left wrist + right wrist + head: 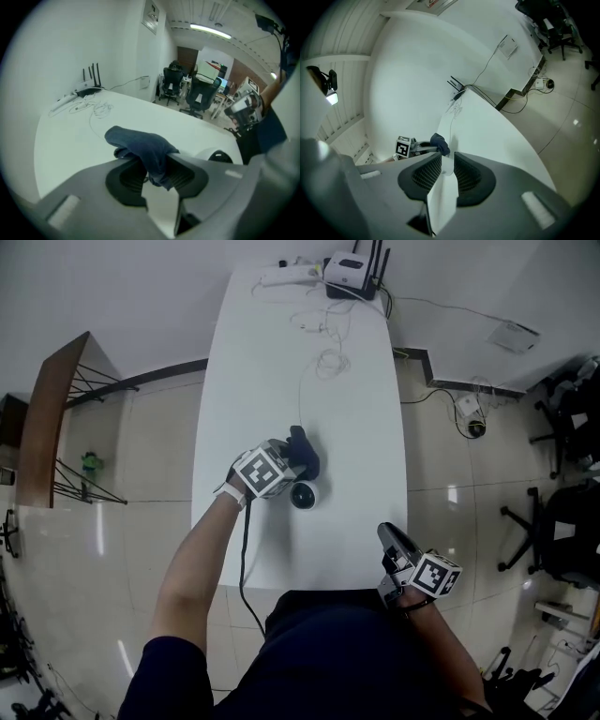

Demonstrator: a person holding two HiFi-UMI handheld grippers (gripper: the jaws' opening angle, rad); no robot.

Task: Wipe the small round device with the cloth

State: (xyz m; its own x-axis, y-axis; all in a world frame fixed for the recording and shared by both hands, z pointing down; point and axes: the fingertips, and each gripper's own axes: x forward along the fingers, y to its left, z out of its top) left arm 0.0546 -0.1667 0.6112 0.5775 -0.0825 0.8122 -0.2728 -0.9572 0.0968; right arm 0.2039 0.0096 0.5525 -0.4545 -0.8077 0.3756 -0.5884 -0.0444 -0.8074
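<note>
A small round white device (303, 494) with a dark lens sits on the white table (356, 427), a little in front of the table's middle. My left gripper (295, 461) is shut on a dark blue cloth (304, 450), just behind and to the left of the device. In the left gripper view the cloth (143, 146) bunches between the jaws of the left gripper (155, 168), and the device (218, 156) lies low to the right. My right gripper (385, 532) hovers at the table's front right edge. In its own view the right gripper (444, 165) shows a narrow gap with nothing in it.
A router (354, 273), a power strip (289, 277) and loose white cables (323, 345) lie at the table's far end. Office chairs (562, 521) stand on the floor to the right, and a wooden shelf (47, 418) stands to the left.
</note>
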